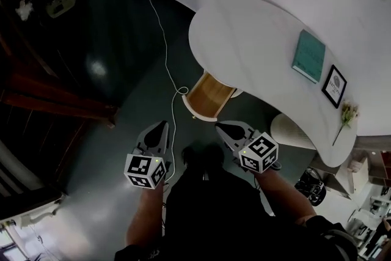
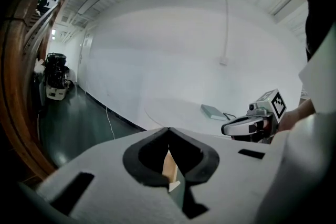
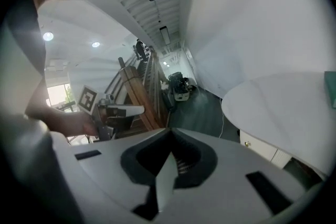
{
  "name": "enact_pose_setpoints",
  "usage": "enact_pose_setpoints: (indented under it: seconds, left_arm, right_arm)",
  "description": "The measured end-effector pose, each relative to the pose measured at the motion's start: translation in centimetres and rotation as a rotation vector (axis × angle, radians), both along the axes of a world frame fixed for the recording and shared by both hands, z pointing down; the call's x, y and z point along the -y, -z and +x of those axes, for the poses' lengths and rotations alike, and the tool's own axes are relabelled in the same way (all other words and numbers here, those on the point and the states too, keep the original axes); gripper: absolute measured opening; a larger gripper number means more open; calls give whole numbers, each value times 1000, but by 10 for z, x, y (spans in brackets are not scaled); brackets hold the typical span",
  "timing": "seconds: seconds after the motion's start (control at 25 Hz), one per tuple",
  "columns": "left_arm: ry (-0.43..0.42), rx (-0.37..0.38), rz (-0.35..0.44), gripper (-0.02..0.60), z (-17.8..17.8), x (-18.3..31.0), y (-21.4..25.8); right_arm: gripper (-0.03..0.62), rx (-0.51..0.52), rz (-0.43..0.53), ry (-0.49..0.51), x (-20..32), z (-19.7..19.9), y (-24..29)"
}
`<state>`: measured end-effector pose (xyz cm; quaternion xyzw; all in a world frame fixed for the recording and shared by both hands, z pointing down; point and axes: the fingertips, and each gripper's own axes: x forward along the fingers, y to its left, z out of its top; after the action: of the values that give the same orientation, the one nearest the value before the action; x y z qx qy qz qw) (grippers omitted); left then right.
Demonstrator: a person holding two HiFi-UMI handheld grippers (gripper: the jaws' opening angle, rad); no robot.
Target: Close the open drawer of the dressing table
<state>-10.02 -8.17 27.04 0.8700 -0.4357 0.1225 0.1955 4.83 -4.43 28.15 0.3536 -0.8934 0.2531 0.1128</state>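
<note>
Head view: the person's dark torso is blocking the bottom centre, the top left corner is too dark to read, and the back of the open drawer [image 1: 209, 96] is hiding under the tabletop. The white curved dressing table [image 1: 256, 40] is standing on a dark green floor [image 1: 116, 58], with a white cable [image 1: 165, 52] trailing past the drawer. A teal book [image 1: 308, 55], a small frame [image 1: 334, 86] and flowers [image 1: 347, 114] are lying toward the table's right edge. The drawer, wood inside, is sticking out from under the near left edge, just ahead of both tools and touching neither. The left gripper [image 1: 162, 125] and right gripper [image 1: 221, 126] are pointing toward it. Left gripper view: the jaws are pressing together with nothing held and covering most of the lower frame. Only a wooden sliver of the drawer [image 2: 169, 168] is showing through the gap behind the tips. Right gripper view: the jaws are meeting at the tip, empty. A white drawer front [image 3: 257, 147] with a knob is peeking out under the table's edge, and I can't tell whether it's the open one.
</note>
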Motion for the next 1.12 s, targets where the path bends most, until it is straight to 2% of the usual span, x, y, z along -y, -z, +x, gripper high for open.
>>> enact_pose_setpoints:
  seconds: [0.16,0.44,0.8,0.96,1.12]
  left_arm:
    - [-9,-56,-32,2,-3,23,-43]
    - [-119,-62,-129,2,8,35,-137]
    - [-198,-21,-220,2,36,49,-269]
    - [-196,-29,-255,3,46,58,-328]
    - [-211,-21,-287,3,53,57,-377]
  right_arm:
    - [5,-54,-51,-29,15,-6,-34]
    - [6,-102,-121,-54,22,-16,-98]
    - [5,-103,-200,-78,35,-1,-214]
    - [5,-37,-259,-150,41,2,-274]
    - [6,-34,-291,-129,39,-7,-318]
